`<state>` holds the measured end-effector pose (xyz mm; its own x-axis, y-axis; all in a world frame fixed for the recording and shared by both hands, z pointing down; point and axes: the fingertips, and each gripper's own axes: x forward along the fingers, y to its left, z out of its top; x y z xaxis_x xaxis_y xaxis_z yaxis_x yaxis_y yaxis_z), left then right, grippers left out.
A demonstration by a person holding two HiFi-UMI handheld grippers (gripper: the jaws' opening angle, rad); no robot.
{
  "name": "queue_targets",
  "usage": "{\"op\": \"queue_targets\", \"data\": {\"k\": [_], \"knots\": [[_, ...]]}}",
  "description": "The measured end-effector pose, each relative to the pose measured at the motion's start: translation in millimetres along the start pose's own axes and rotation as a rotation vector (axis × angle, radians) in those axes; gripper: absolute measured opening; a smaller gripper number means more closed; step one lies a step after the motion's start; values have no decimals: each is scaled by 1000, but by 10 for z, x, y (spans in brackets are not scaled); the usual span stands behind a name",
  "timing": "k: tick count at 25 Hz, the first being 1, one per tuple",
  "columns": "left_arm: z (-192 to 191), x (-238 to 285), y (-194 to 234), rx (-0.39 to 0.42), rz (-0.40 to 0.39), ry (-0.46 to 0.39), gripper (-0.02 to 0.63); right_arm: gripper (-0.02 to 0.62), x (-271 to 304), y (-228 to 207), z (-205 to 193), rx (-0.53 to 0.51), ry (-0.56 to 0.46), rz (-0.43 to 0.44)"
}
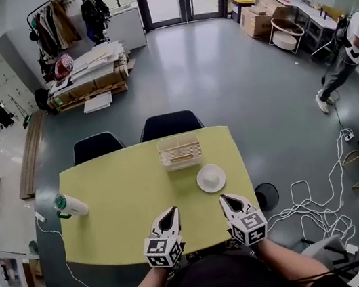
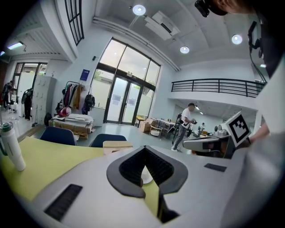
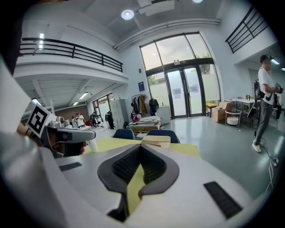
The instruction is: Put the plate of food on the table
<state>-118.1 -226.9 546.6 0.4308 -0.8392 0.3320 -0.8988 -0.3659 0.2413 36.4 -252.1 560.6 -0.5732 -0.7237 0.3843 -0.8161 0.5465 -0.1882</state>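
**Status.** The white round plate [image 1: 211, 178] lies flat on the yellow-green rectangular tabletop [image 1: 128, 203]. It is in the right half, about midway between the far and near edges and well clear of the right edge. From the head view its surface reads plain white, and food on it cannot be confirmed.

**Grippers.** The left gripper [image 1: 172, 211] and the right gripper [image 1: 225, 198] are both over the near edge of the tabletop, side by side and pointing toward the far edge. In each gripper view the jaws are closed tip to tip with nothing between them. Neither gripper touches the plate; the right one is the nearer.

**Other items.**
- A pale wooden slatted rack [image 1: 180, 151] stands at the far edge, just beyond the plate.
- A white bottle with a green cap [image 1: 70, 205] stands near the left edge.
- Two dark blue chairs [image 1: 169, 124] are tucked in at the far side.

**Step in hand.** The plate is already on the table and both grippers are empty, so the placement appears either complete or not yet started for another plate.

**Next move.** If the plate is to be repositioned:
1. Spread the jaws of the right gripper.
2. Approach the rim low, from the near side.
3. Keep the plate level during any lift.
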Motion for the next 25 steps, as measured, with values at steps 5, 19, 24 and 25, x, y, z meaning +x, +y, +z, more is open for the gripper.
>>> {"op": "queue_targets", "data": {"k": [5,19,24,25], "knots": [[0,15,-23,-2,-10,1,9,11,-17,-18,1,3,3,-15],[-7,40,28,-6,-2,12,9,11,3,34,-14,-44,11,-4],[-29,26,4,-7,-3,15,9,11,-3,7,-12,-40,13,-13],[-35,25,-4,-7,-2,17,9,12,-8,-4,-12,-39,13,-14]]}}
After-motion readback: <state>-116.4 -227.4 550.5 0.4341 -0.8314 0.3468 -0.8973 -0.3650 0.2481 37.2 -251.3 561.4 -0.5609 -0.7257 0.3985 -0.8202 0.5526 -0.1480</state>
